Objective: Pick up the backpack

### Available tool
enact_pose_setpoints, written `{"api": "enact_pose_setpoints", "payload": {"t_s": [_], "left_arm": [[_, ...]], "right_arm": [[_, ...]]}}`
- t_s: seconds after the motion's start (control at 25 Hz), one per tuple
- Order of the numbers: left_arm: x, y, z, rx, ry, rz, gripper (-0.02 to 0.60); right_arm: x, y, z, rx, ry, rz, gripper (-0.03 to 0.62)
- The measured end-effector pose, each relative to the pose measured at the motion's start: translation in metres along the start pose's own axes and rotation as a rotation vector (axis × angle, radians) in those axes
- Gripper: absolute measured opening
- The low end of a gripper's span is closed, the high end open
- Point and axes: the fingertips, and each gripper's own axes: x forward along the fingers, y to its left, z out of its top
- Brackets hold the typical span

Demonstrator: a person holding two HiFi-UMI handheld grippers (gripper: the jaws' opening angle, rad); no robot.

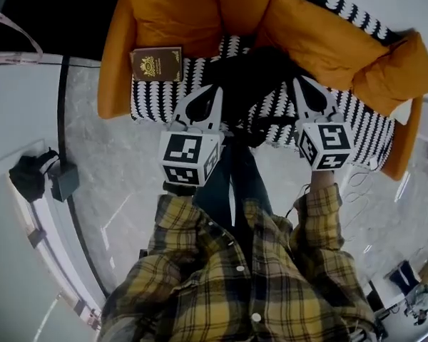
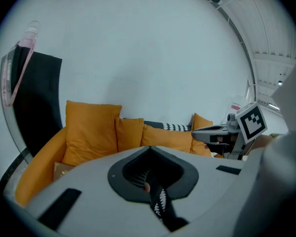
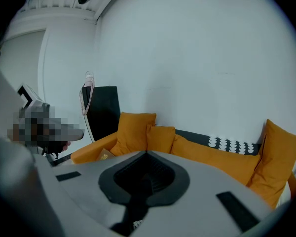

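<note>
Item: backpack (image 1: 255, 84), black, on patterned seat (image 1: 148, 100); lies between both jaw sets, near tips.
Left gripper (image 1: 218, 90), right gripper (image 1: 299, 81): jaws pressed together, nothing pinched.
Handling advice: spread jaws before contact, pinch opposite edges, lift level.

An orange sofa (image 1: 164, 6) (black-and-white seat (image 1: 364, 120)) stands against a white wall (image 2: 138, 48).

The backpack (image 1: 260, 84) is black (a dark mass, little detail shows) and lies at the front of the sofa's black-and-white patterned seat (image 1: 364, 116), before orange cushions (image 1: 200, 6). One dark strap (image 2: 160, 209) is clamped in the left gripper (image 1: 215, 91) jaws, another in the right gripper (image 1: 299, 84) jaws.
</note>
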Motion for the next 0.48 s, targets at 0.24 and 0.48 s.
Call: {"api": "enact_pose_setpoints", "payload": {"t_s": [0.24, 0.48], "left_arm": [[0.012, 0.005, -0.027, -0.019, 0.035, 0.006, 0.017], [0.024, 0.011, -0.046, -0.031, 0.058, 0.01, 0.017]], "right_arm": [[0.012, -0.002, -0.021, -0.004, 0.026, 0.01, 0.016], [0.024, -0.006, -0.035, -0.003, 0.041, 0.005, 0.015]]}}
